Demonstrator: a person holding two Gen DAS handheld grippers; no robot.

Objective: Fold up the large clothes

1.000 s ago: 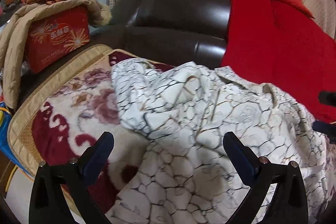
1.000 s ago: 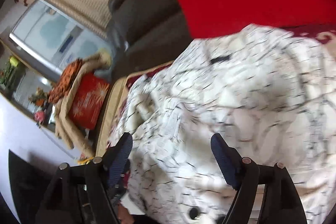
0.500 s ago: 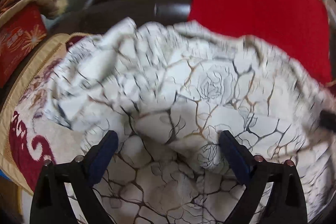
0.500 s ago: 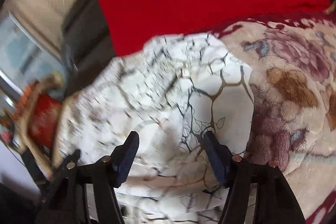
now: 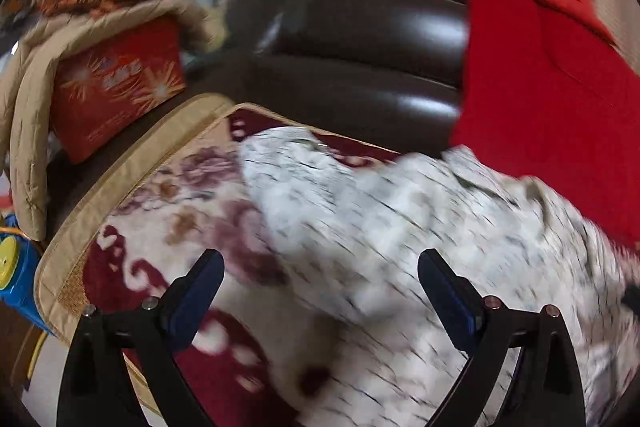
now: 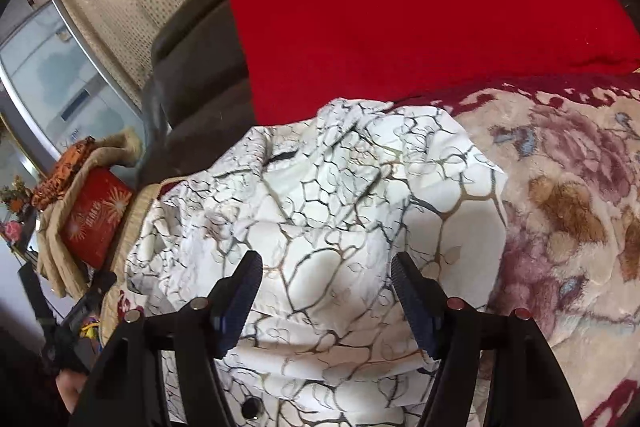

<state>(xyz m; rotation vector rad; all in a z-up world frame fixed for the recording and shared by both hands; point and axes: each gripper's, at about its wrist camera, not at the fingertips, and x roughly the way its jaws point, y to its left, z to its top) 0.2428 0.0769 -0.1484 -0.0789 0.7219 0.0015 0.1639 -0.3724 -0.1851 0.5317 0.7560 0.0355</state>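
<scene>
A large white garment with a dark crackle print lies crumpled on a floral blanket over the sofa seat. In the left wrist view, which is blurred, my left gripper hangs open above the garment's left edge with nothing pinched. In the right wrist view the garment fills the middle. My right gripper hovers over its right part; its jaws are opening, with cloth lying under and between them, and the pads do not press on it.
A dark leather sofa back and red cushions stand behind. A red box under a beige quilted coat sits at the left end. The blanket lies bare at the right.
The left gripper has pulled back and up from the garment, so blanket and box show again. The right gripper has swung to the garment's right end, with its jaws slightly narrower than a second ago.
</scene>
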